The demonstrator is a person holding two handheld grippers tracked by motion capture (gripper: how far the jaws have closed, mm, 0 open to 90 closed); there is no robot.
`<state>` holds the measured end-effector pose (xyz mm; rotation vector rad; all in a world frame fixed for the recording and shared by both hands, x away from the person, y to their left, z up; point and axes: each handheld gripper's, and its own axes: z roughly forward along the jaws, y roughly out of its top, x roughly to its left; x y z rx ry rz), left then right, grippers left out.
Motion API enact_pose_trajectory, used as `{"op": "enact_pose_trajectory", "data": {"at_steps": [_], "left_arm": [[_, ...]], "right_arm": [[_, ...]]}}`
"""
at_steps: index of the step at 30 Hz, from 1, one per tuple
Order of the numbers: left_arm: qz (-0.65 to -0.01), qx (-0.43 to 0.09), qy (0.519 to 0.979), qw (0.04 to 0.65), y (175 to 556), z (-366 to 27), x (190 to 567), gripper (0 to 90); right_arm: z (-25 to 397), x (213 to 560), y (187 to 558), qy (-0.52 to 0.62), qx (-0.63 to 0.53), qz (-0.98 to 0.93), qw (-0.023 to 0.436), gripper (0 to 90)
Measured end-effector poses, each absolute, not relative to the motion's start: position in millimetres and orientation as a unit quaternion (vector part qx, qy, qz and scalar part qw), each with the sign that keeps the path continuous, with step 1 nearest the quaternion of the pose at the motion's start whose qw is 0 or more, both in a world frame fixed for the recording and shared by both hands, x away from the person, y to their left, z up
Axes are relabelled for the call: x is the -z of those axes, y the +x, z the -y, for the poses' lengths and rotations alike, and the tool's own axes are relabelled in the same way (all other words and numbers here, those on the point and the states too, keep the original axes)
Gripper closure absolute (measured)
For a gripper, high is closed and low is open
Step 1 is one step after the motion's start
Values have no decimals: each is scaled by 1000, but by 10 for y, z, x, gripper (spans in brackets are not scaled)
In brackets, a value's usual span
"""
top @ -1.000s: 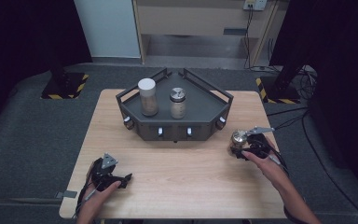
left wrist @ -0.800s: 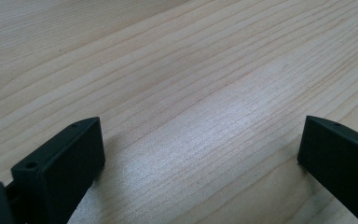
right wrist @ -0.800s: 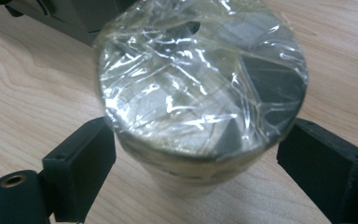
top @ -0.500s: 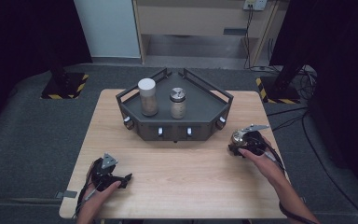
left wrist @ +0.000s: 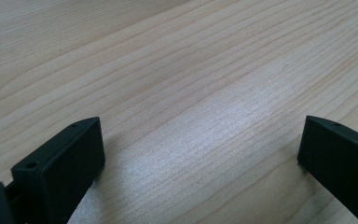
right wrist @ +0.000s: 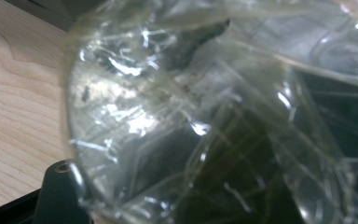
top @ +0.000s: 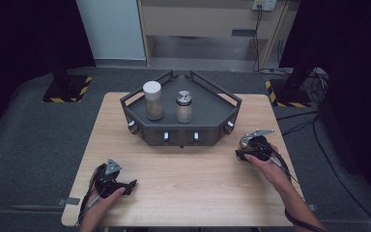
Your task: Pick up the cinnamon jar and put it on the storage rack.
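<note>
Pale wood grain covers the desk (top: 188, 179), which is ringed by dark grey flooring.

At the right edge of the desk, the right tongs (top: 245, 146) are held in the person's right hand (top: 263, 159) and are pinched on a small jar (top: 247, 141) with a metal-looking top. In the right gripper view the jar (right wrist: 205, 121) is seen pressed close to the camera as a wrapped, crinkled transparent surface, with one black jaw tucked against its lower left side. The jar is thus found just right of the tray's near right corner, apart from the tray.

At the near left corner of the desk, the left tongs (top: 131, 185) are held in the left hand (top: 104, 198), low over the wood. In the left gripper view the left tongs (left wrist: 200, 149) are shown spread wide, with bare wood between the two black jaws.

Farther off, at the middle of the desk's far half, a dark angular tray (top: 207, 116) is set. Two containers are stood upright on it, side by side but apart: a white-lidded jar (top: 152, 100) on the left and a metal-capped jar (top: 184, 107) on the right.
</note>
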<state>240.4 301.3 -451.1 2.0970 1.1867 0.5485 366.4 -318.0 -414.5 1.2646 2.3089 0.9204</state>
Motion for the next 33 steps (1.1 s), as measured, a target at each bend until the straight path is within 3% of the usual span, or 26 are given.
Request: {"op": "enact_pose_trajectory", "data": {"at_steps": [10, 33], "left_arm": [[-454, -209, 801, 329, 2404, -3013, 4511, 0], [-455, -211, 800, 329, 2397, -3007, 4512, 0]], "right_arm": [[3173, 4137, 3615, 441, -335, -813, 181, 310], [3153, 3640, 3447, 403, -347, -825, 193, 310]]}}
